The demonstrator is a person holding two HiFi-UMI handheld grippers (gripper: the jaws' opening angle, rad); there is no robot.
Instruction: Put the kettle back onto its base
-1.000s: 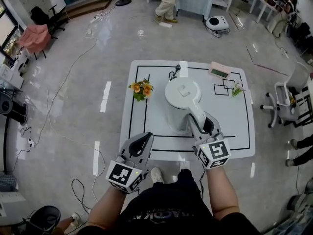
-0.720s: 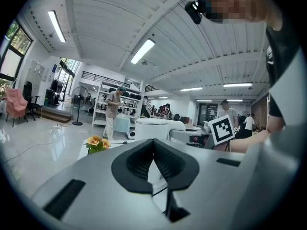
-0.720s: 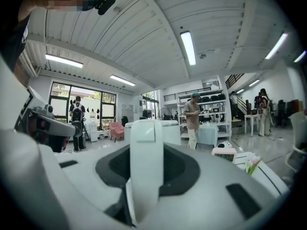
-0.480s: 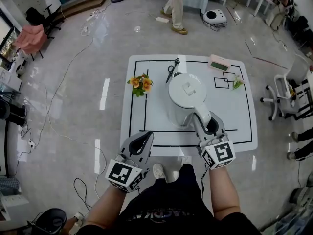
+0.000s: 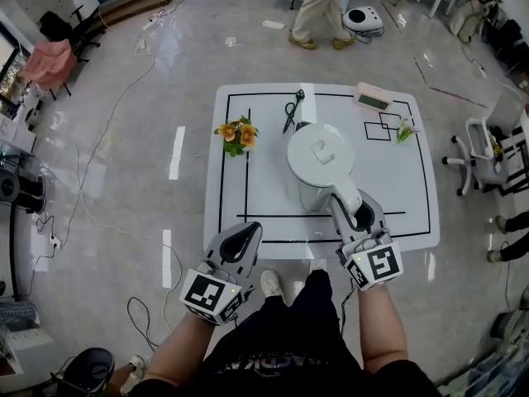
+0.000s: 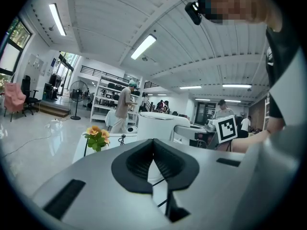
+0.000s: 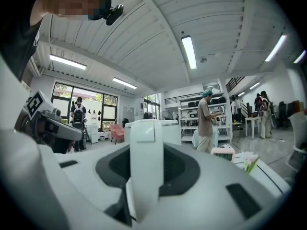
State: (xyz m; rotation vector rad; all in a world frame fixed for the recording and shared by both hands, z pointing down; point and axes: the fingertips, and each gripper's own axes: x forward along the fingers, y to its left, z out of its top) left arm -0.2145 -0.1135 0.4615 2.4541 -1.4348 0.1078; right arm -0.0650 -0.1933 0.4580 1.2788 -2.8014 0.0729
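The white kettle is over the middle of the white table, with its handle pointing toward me. My right gripper is shut on that handle; in the right gripper view the handle runs upright between the jaws, with the kettle body behind it. The base is hidden from me, and I cannot tell whether the kettle rests on anything. My left gripper hovers at the table's front edge, shut and empty. In the left gripper view its pads meet, and the kettle lies ahead to the right.
Orange flowers stand left of the kettle and black scissors lie behind it. A pink clock and a small white flower are at the back right. A person walks beyond the table; a chair stands at the right.
The kettle, with my right gripper on it, has shifted slightly nearer to me, uncovering the scissors behind it. The left gripper has stayed put. The person in the background has walked to the right.
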